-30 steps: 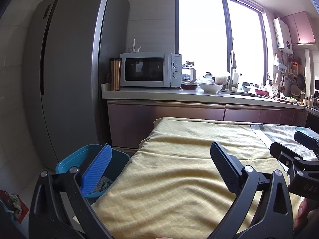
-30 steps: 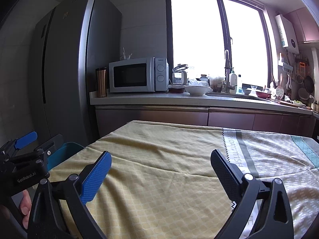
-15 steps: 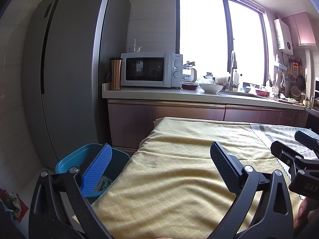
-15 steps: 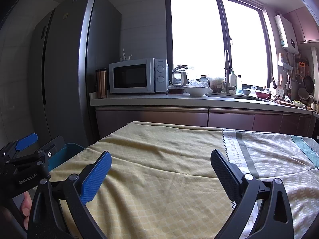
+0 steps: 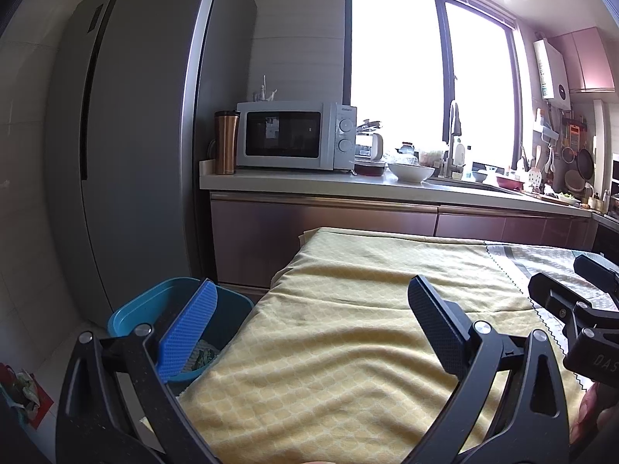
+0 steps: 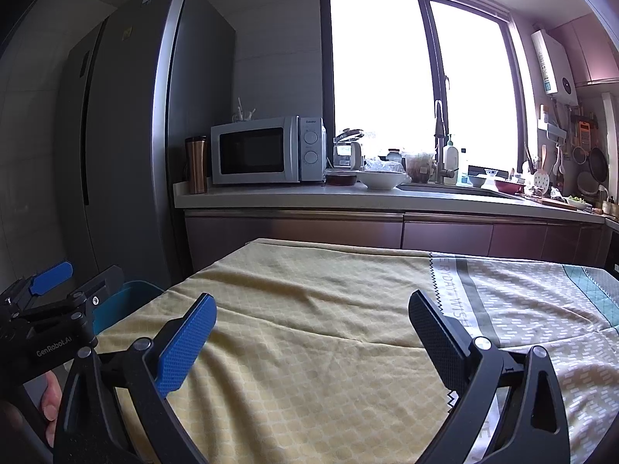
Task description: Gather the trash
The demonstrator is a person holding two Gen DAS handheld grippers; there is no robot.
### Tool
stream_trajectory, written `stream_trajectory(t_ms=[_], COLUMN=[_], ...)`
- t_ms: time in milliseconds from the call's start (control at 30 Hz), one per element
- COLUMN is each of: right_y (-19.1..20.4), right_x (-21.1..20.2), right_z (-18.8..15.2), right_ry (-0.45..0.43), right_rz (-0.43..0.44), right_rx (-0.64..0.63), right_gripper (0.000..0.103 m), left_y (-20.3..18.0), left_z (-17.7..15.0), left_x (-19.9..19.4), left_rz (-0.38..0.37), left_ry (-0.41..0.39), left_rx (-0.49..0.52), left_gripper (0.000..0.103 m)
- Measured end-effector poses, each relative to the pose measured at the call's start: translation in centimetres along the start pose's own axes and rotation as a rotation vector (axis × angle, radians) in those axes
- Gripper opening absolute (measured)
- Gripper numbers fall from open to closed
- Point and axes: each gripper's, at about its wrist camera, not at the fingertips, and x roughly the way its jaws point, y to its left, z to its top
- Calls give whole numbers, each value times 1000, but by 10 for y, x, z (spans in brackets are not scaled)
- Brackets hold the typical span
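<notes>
A blue trash bin (image 5: 127,315) stands on the floor at the table's left end, with a crumpled wrapper (image 5: 203,355) inside it. Its rim shows in the right wrist view (image 6: 127,294). My left gripper (image 5: 309,305) is open and empty above the yellow tablecloth (image 5: 367,309), its blue finger over the bin's edge. My right gripper (image 6: 311,319) is open and empty over the same cloth (image 6: 309,290). Each gripper shows at the edge of the other's view. No trash shows on the cloth.
A tall grey fridge (image 5: 147,135) stands left of the bin. A counter (image 5: 387,189) behind the table carries a microwave (image 5: 294,135), a copper tumbler (image 5: 226,141), bowls and a sink. A red packet (image 5: 23,390) lies on the floor at far left.
</notes>
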Motion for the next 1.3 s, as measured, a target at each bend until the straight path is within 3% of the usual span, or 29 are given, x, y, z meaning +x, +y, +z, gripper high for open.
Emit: stream_trajectory(t_ms=[1300], right_y=[3], right_x=[1], right_z=[-1], right_ry=[-5], right_rz=[-12], right_rx=[13], right_gripper=[96], left_y=[1], left_z=[2], left_x=[1], left_rz=[-2], left_ry=[3], left_rx=[-7], left_gripper=[97])
